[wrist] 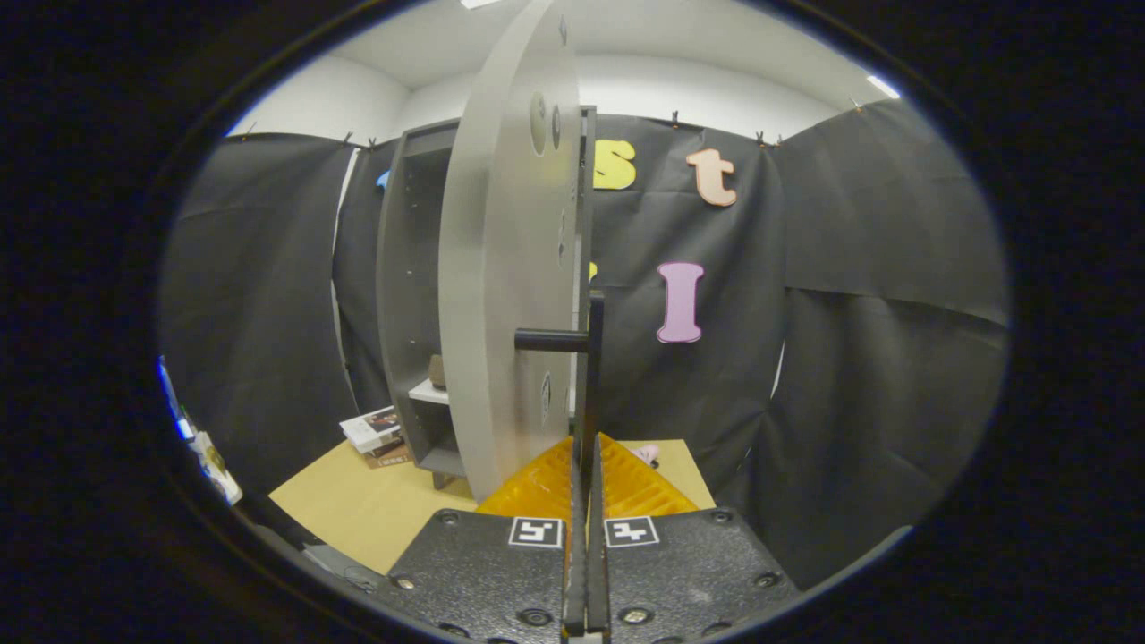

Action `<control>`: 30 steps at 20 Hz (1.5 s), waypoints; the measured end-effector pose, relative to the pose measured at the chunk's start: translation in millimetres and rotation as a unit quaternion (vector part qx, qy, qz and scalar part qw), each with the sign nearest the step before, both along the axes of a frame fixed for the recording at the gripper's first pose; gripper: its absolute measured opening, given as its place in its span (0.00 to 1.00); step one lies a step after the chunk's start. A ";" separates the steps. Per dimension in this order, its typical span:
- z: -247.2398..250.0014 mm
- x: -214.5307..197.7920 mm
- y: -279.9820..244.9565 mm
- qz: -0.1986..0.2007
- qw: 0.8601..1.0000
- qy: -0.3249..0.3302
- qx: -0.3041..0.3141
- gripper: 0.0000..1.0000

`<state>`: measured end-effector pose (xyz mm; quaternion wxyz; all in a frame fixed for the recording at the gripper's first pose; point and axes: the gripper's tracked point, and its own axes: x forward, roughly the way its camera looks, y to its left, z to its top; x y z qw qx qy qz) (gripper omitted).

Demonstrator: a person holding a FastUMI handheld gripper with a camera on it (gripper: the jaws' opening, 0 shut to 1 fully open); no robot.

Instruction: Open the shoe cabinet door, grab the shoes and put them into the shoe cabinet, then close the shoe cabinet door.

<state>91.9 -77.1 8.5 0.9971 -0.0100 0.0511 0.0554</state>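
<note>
I have the gripper (586, 465) with its fingers pressed tight on the vertical bar handle (594, 376) of the shoe cabinet door (501, 295), which stands swung open, edge-on to me. Behind the door, the grey shoe cabinet (413, 286) stands open, something small and brownish on its white shelf (429, 391). Left of the cabinet's foot, a small stack of books (376, 436) lies on the tan floor board (358, 505).

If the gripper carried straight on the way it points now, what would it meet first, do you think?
The gripper is shut on the door's handle, so it is already at the door. Pushing on would press the handle bar and door edge; the black cloth lies beyond.
</note>
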 end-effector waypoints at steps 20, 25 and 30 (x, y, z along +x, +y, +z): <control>-41.8 -92.3 -50.6 0.118 0.992 -0.050 0.009 0.88; -86.8 -122.8 4.3 0.120 0.993 -0.004 -0.001 0.91; -155.1 -119.4 124.3 0.112 0.992 0.045 -0.022 0.92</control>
